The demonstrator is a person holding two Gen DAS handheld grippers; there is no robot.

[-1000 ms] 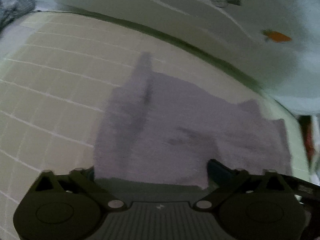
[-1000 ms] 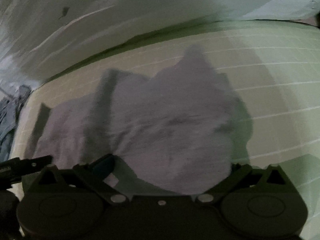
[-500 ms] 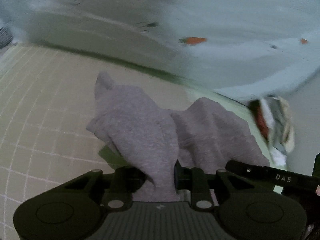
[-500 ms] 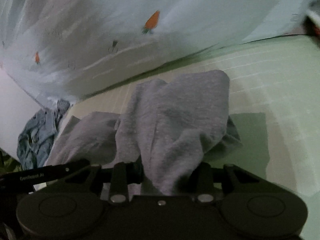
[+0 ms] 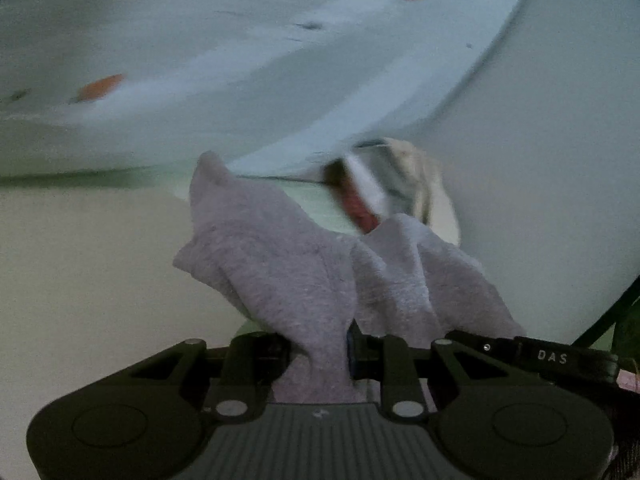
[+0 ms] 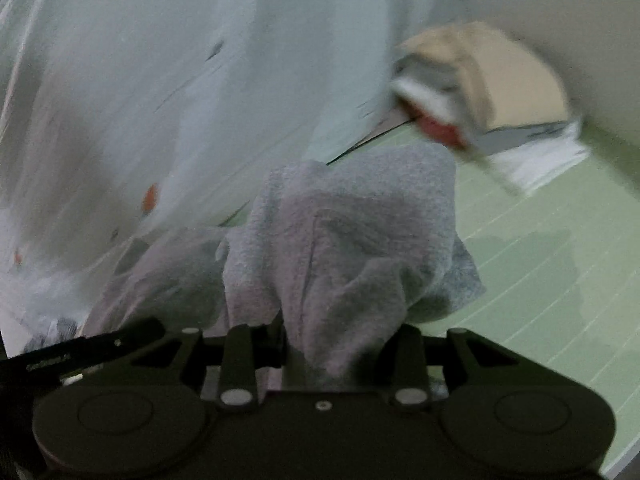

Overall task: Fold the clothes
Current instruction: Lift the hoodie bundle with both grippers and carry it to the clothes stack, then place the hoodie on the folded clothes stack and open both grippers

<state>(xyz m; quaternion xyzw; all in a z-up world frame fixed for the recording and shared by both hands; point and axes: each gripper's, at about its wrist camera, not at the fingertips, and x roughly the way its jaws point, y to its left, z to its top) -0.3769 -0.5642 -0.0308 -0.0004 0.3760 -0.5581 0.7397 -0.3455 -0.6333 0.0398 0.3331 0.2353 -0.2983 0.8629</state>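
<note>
L gripper [image 5: 318,354] clamped on a bunch of the grey garment [image 5: 280,272]; R gripper [image 6: 340,350] likewise pinches a fold of it, cloth spilling fwd over the jaws. Garment hangs lifted between both, above the green gridded sheet [image 6: 540,280]. Beyond the garment, right of it: blurred pile of folded clothes [image 6: 472,92] by the wall. Behind garment: pale duvet w/ orange prints [image 5: 240,60].

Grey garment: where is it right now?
Bunched in both wrist views, the grey garment is pinched by the left gripper and right gripper, over the green bed sheet.
</note>
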